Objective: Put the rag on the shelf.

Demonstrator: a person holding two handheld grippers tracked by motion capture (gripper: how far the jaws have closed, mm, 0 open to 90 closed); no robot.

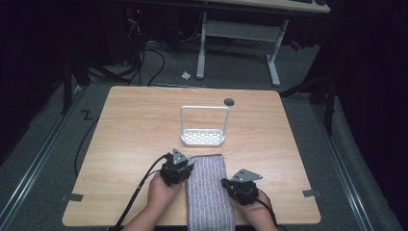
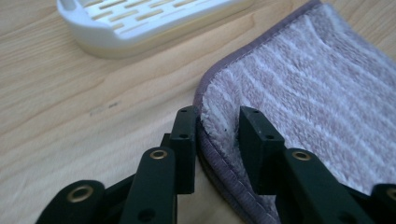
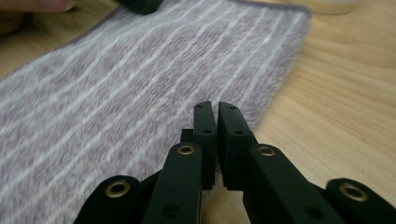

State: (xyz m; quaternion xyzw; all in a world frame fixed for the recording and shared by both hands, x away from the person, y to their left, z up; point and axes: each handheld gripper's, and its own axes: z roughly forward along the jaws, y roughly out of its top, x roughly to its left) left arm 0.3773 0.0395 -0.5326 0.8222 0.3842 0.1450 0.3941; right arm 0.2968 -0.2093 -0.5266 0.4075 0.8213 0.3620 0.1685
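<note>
Left gripper (image 2: 217, 123) fingers parted, right gripper (image 3: 217, 119) fingers nearly closed

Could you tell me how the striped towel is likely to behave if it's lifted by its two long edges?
The towel looks like soft terry folded in layers, so it would probably sag in the middle rather than stay flat. Its fuzzy pile should grip well between the left gripper jaws, which straddle its hemmed edge. The end hanging off the table may drag or unfold.

Pale wood-grain table (image 1: 134, 125), smooth and matt, carries a fluffy terry-cloth towel (image 1: 208, 190), purple with thin white stripes and a stitched hem, plus a smooth white plastic slotted rack (image 1: 202, 137); both grippers' jaws show matt black.
</note>
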